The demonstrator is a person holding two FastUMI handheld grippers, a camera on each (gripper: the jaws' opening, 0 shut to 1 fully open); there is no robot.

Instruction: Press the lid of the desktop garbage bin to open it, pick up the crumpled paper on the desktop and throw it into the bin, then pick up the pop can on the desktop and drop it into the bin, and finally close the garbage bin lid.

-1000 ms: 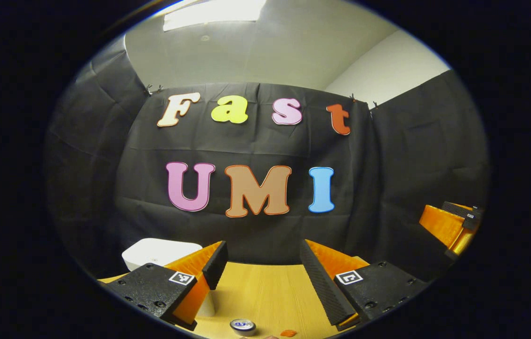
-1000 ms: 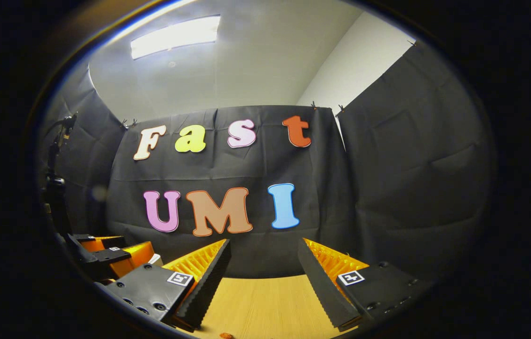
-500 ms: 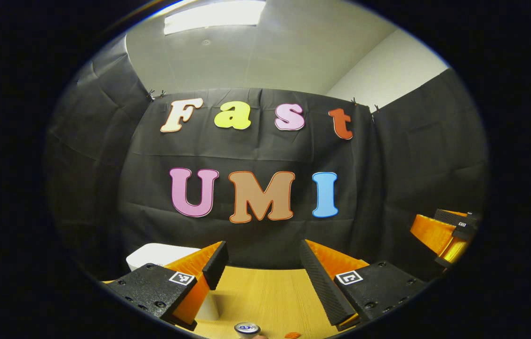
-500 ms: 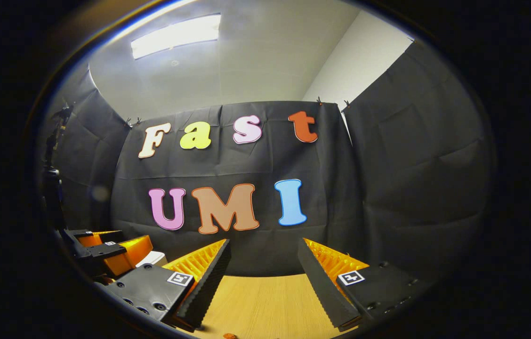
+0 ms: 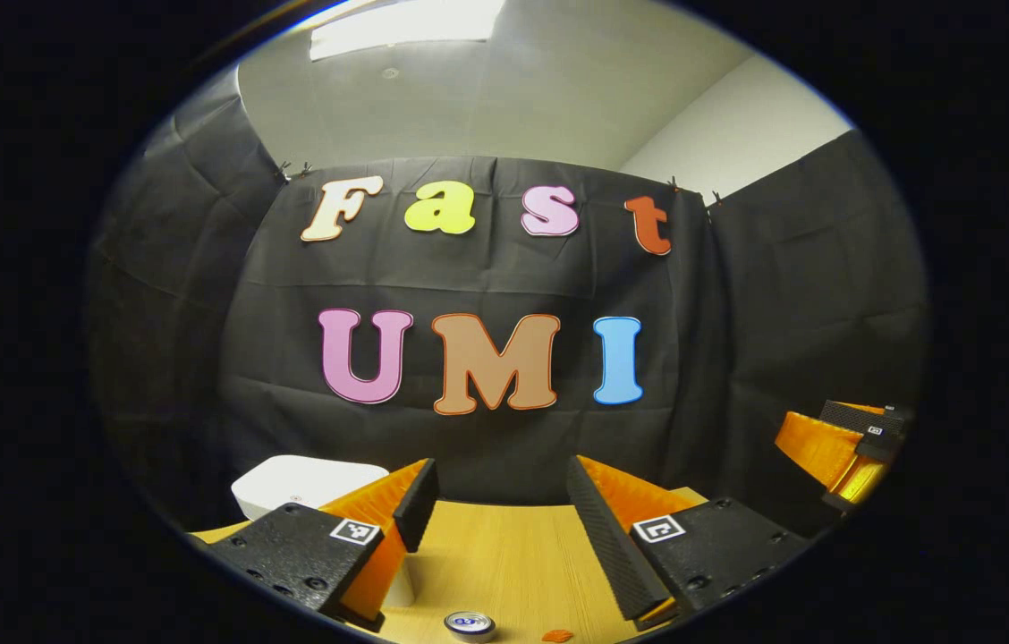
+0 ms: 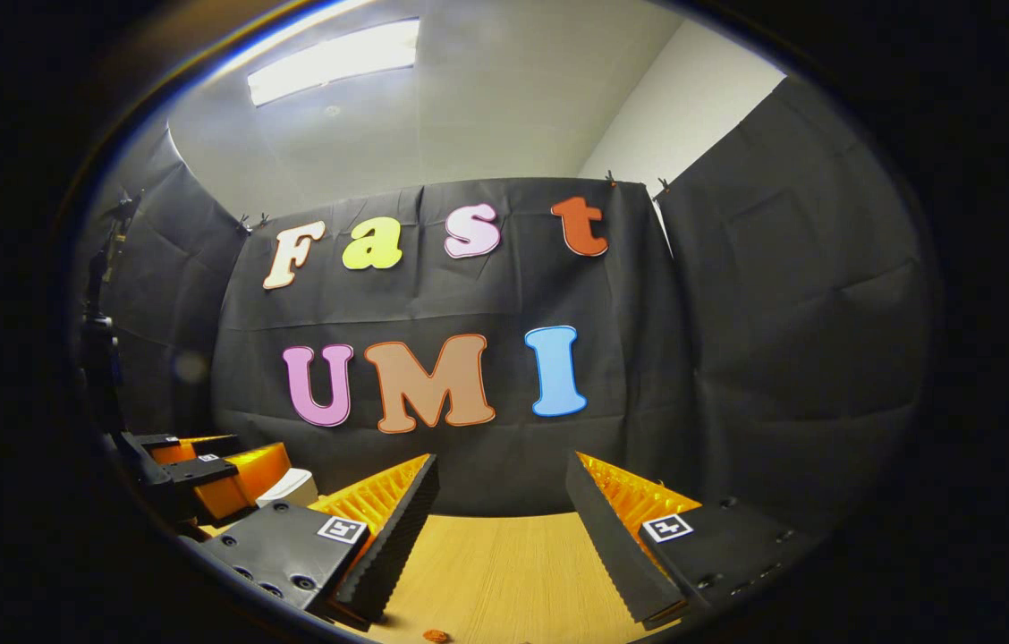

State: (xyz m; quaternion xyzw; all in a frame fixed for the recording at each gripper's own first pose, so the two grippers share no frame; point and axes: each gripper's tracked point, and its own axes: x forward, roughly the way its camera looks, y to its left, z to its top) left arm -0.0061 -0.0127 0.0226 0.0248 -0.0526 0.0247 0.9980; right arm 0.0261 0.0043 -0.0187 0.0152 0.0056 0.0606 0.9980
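**Both grippers held level over the desk, jaws wide, nothing gripped**

Left gripper view: left gripper (image 5: 502, 501) sits above the wooden desktop (image 5: 504, 555), fingers spread wide, bare wood between them. Garbage bin (image 5: 308, 483) is at lower left, partly behind the left finger; white, rounded-corner lid, lid lies flat and closed, with a tiny red dot on top. Bin body drops down to the desk behind that finger. Its long axis looks to run left-right across the view, but most of it is hidden, so hard to be sure. Pop can (image 5: 469, 624) stands upright at the very bottom edge, near side of the desk; top end faces the camera, silver rim with a blue centre, long axis vertical. Sides of the can are cut off, colour cannot be told. Small orange scrap (image 5: 556, 636) lies just right of the can, apart from it. Right gripper (image 5: 844, 443) is far right, well apart, raised off the desk.

Right gripper view: right gripper (image 6: 502, 505) is also wide open and empty over the desktop (image 6: 504, 572). Left gripper (image 6: 200, 470) is low left; the bin (image 6: 290, 487), white corner only, pokes out just right of it. Small orange bit (image 6: 436, 636) at the bottom edge.
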